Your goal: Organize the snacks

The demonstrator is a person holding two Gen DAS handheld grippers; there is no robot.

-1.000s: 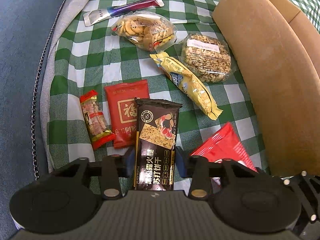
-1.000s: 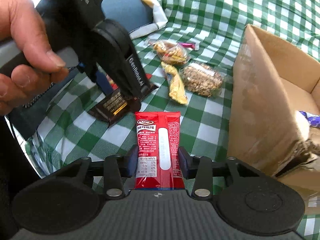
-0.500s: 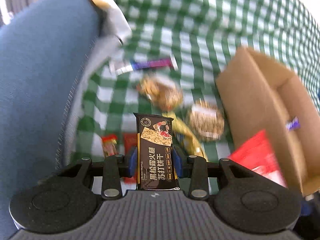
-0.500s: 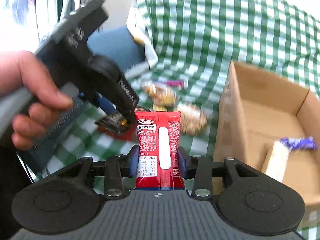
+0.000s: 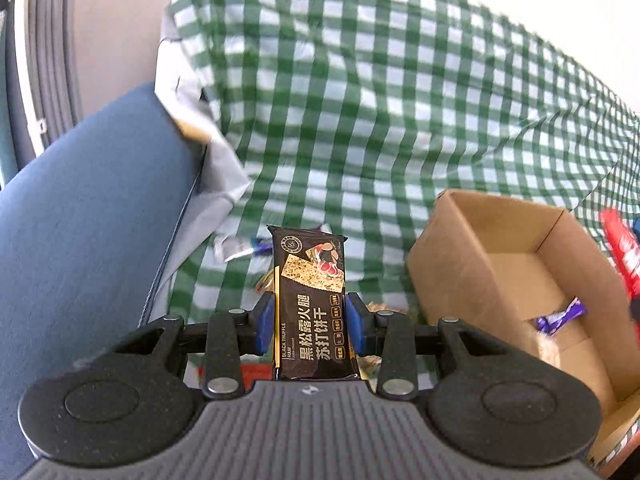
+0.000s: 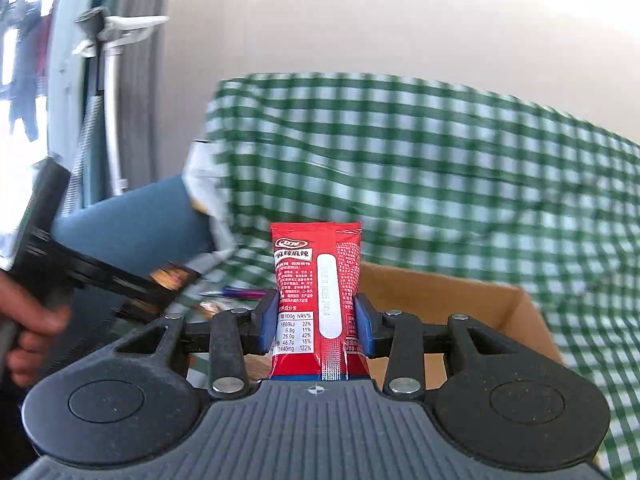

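My left gripper (image 5: 310,322) is shut on a black cracker packet (image 5: 312,280) and holds it up in the air, left of the open cardboard box (image 5: 452,264). My right gripper (image 6: 316,326) is shut on a red snack packet (image 6: 316,272) and holds it above the box's near wall (image 6: 440,292). The red packet also shows blurred at the right edge of the left wrist view (image 5: 622,248). A purple-wrapped snack (image 5: 560,316) lies inside the box. The left gripper with the black packet shows at the left in the right wrist view (image 6: 160,280).
A green-and-white checked cloth (image 5: 360,100) covers the blue sofa (image 5: 80,220). Other snacks lie on the cloth below my left gripper, mostly hidden; a purple wrapper (image 5: 248,248) peeks out. A wall and a window frame (image 6: 112,80) stand behind.
Both grippers have risen off the cloth with their packets and tilted up. The box interior now shows and the snacks on the cloth have dropped mostly out of sight.
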